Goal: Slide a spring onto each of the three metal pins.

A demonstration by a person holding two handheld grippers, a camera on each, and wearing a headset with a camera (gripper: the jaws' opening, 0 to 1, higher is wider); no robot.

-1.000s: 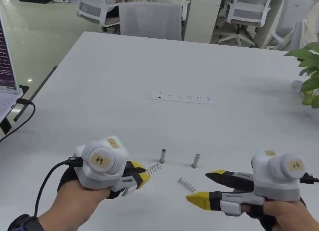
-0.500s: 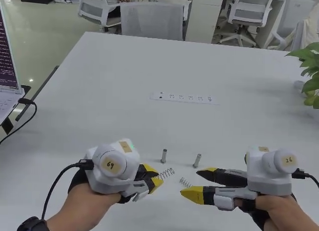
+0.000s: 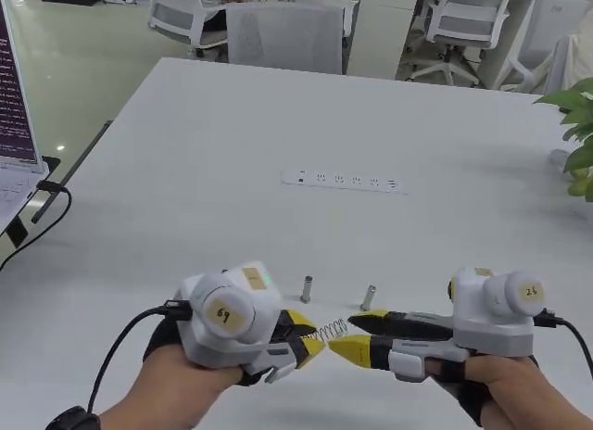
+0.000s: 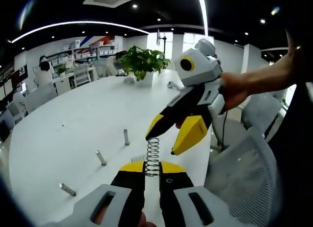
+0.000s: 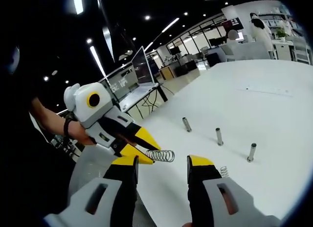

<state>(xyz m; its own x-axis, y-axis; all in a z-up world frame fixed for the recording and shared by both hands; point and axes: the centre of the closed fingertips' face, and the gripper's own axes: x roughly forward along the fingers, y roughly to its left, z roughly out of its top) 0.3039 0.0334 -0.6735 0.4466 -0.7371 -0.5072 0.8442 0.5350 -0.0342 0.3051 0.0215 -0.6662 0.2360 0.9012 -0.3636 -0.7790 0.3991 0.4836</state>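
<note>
Left tongs (image 4: pixel 152 167) are pinched narrow on 1 end of a small silver coil spring (image 4: pixel 153 149), which sticks straight out from their yellow tips. Right tongs (image 5: pixel 164 162) are spread wide with nothing gripped, and they face the left pair tip to tip. The spring's free end reaches the gap between the right pair's jaws, but I cannot tell whether it touches them. Both pairs hang above the near edge of the white table (image 3: pixel 232 152). Just past them, 3 short silver metal pins (image 5: pixel 219 136) stand upright in a row on the table, apart from each other. A second small coil spring (image 5: pixel 224 171) rests on the table near the pins, just beside 1 jaw of the right tongs. A white power strip (image 3: pixel 340 181) lies flat at the table's middle, and a green leafy plant (image 3: pixel 579 138) stands at its right edge.
</note>
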